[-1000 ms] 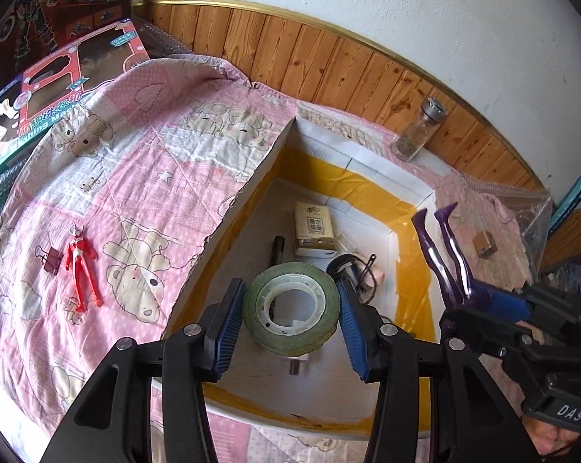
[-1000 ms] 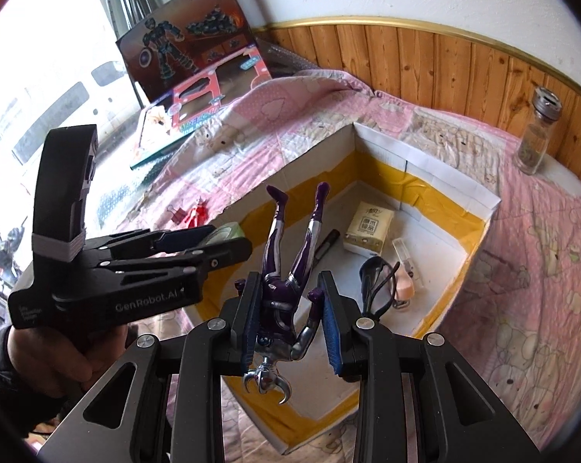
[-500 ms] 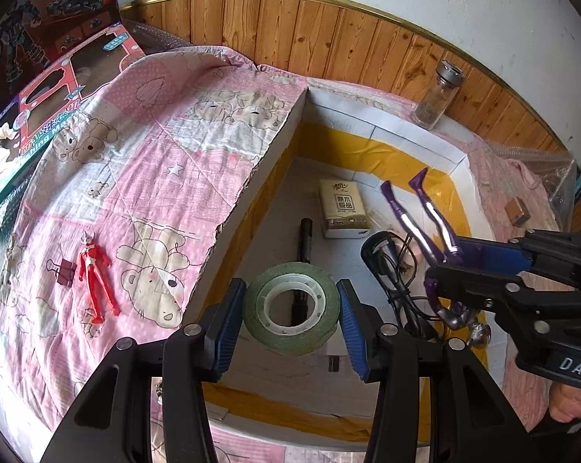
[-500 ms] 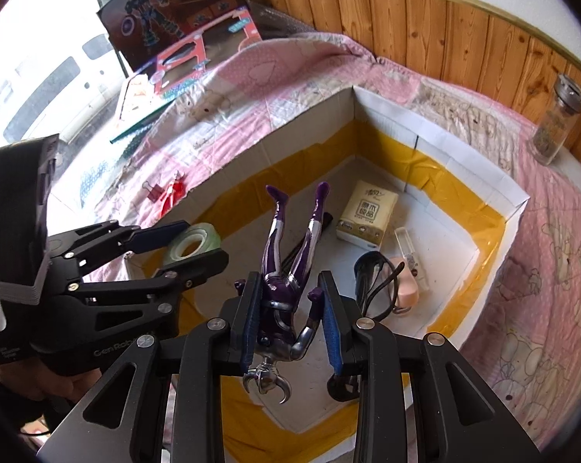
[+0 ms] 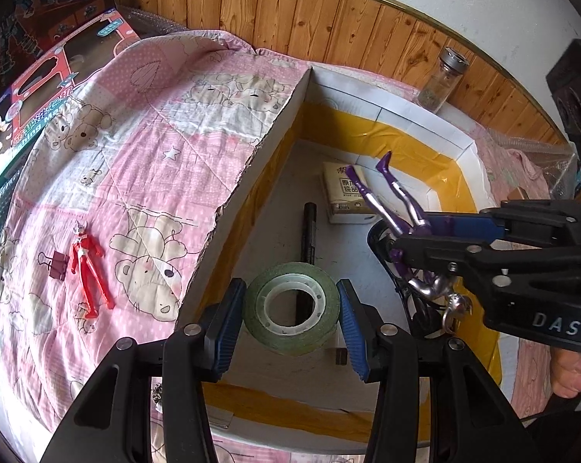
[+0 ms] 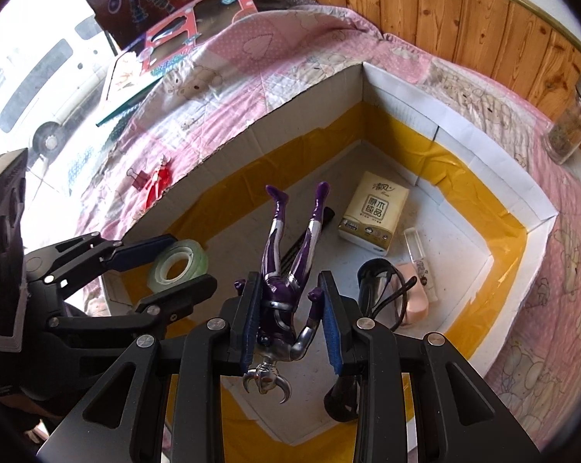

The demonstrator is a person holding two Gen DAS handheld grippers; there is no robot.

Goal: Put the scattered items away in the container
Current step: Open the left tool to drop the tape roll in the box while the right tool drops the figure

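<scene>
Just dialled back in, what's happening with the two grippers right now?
Both are loaded and held over the open cardboard box on the pink quilt. The left gripper is shut on a roll of green tape, and the right gripper is shut on a purple figure, gripped at the torso with its legs pointing away. Neither has been let go yet. A tissue pack and a black marker already lie inside. A red figure and a binder clip lie on the quilt outside the box.

The tape roll (image 5: 290,308) hides part of the black marker (image 5: 309,231).
</scene>
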